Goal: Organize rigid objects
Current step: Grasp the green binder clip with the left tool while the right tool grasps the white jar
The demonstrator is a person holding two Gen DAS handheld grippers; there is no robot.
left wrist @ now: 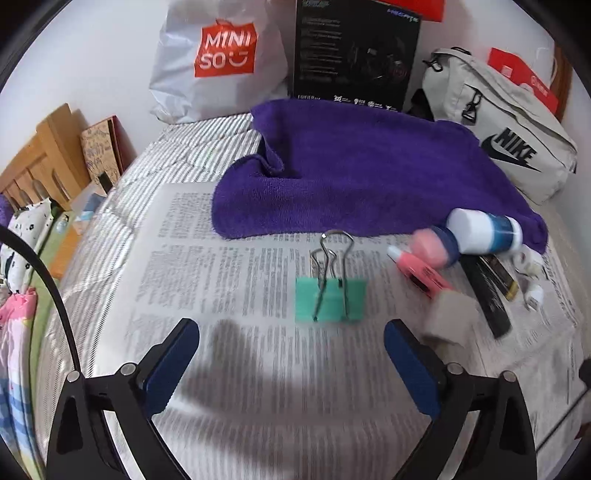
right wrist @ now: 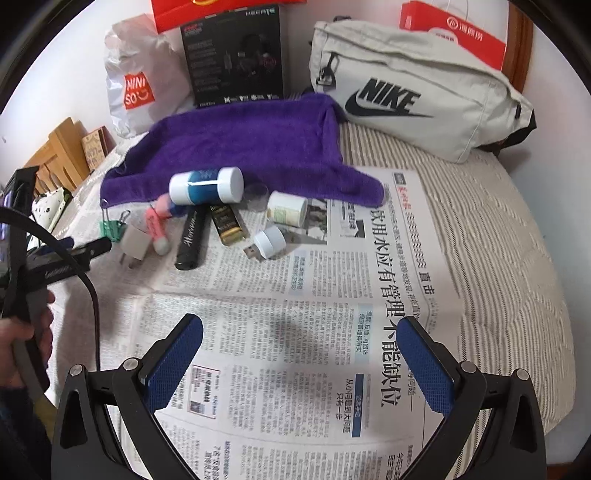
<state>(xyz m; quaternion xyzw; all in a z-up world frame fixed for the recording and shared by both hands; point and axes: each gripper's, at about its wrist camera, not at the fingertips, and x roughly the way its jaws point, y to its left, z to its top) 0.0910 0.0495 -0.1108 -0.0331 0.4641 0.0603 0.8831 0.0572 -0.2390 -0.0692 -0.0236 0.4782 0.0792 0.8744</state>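
A green binder clip [left wrist: 330,300] lies on the newspaper [left wrist: 229,280], just ahead of my open, empty left gripper [left wrist: 291,328]. Right of it lie a pink highlighter [left wrist: 417,275], a beige plug adapter [left wrist: 448,321], a black tube [left wrist: 487,295] and a white-and-blue bottle [left wrist: 484,230] on the edge of the purple towel [left wrist: 362,173]. The right wrist view shows the same row: bottle [right wrist: 207,184], highlighter [right wrist: 157,230], adapter [right wrist: 135,243], black tube [right wrist: 192,238], a gold-and-black bar [right wrist: 227,225], a small white jar [right wrist: 288,208], a white USB plug [right wrist: 269,242] and the clip [right wrist: 112,229]. My right gripper [right wrist: 301,325] is open and empty over bare newspaper [right wrist: 332,332].
A Nike bag [right wrist: 413,107], a black box [right wrist: 236,59], a Miniso bag [left wrist: 218,62] and a red box [right wrist: 454,33] stand along the wall. A wooden headboard [left wrist: 40,158] is at left. The left gripper also shows at the left of the right wrist view [right wrist: 74,254].
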